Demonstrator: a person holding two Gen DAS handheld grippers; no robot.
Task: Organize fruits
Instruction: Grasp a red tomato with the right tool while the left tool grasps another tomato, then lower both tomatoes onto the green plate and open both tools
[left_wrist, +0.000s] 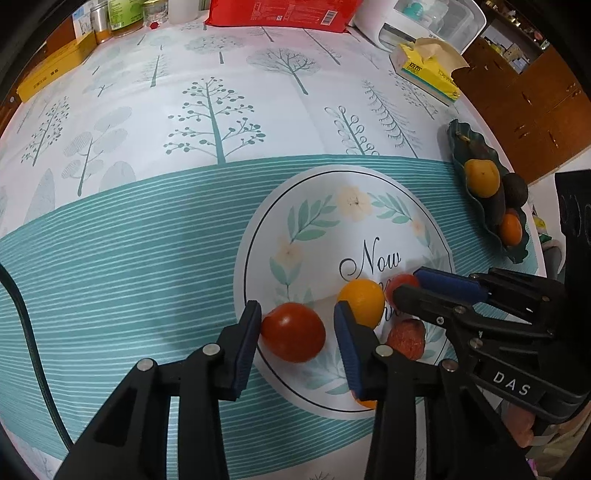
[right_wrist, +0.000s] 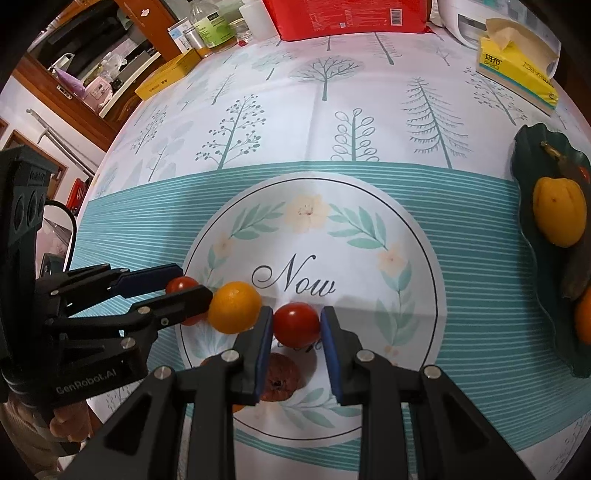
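Red tomato (right_wrist: 296, 325) sits clamped in right tongs (right_wrist: 296, 326); left tongs (left_wrist: 295, 332) gape round another tomato (left_wrist: 293, 331) (not yet gripped). Next, prob: carry to green dish (right_wrist: 532, 229) w/ care.

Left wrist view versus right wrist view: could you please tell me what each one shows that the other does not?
Only the left wrist view shows the wooden drawers at its far right. Only the right wrist view shows the cluttered shelving at its far left. Both show the left gripper open around one tomato, the right gripper closed on a second tomato, the orange between them, the green dish and the tissue box.
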